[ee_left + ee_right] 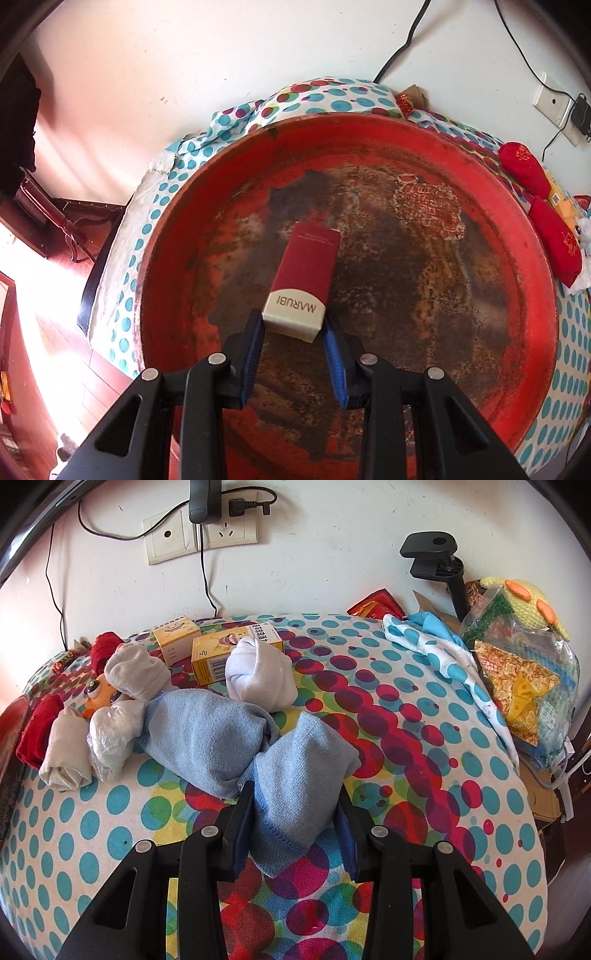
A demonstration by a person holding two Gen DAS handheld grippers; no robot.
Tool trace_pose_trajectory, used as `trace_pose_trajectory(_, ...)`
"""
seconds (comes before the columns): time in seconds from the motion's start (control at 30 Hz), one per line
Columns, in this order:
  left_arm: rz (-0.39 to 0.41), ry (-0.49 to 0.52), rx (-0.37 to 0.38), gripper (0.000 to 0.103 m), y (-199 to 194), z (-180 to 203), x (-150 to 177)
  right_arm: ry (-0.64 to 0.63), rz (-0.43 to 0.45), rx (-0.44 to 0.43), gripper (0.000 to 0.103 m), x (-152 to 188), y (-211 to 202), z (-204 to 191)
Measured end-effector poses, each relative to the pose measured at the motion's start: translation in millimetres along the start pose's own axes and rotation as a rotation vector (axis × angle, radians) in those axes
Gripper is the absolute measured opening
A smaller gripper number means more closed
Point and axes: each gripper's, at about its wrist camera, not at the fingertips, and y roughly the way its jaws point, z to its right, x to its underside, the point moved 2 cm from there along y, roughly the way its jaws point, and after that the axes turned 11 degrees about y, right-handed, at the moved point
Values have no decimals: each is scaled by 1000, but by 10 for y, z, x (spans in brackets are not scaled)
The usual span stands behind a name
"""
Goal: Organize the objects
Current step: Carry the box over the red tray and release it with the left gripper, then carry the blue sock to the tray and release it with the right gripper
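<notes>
Two grips in hand: our left tool (291,325) clamps the maroon box (303,277) over the red tray (532,258), our right tool (295,805) pinches the blue cloth (236,738) on the tabletop (424,738), so next we set the box down.

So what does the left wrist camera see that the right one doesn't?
Only the left view shows the left gripper holding a red box above a big worn red tray. Only the right view shows the right gripper closed on a blue cloth, plus yellow boxes and a plastic bag. Both show the dotted cover and wall sockets.
</notes>
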Motion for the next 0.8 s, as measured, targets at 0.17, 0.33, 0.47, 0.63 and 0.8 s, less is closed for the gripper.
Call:
trace_pose_trajectory(0.17,6,-13,-36,33,-40,-9,44,-11,3,16,37,-1,-2,-23)
trace_pose_trajectory(0.33,47,0,-88,35,-228,81,162,-24,10,36,37,2,-7,-47)
trace_pose_trajectory(0.47,94,4,-70,39,-435,205,284,-33,24,68,37,5,-28,-60)
trace_pose_trajectory(0.63,155,6,-87,45,-645,314,444,-14,24,84,36,30,-151,-57)
trace_pose_trajectory(0.8,174,50,-93,47,-693,433,552,-23,77,74,36,71,-507,-138)
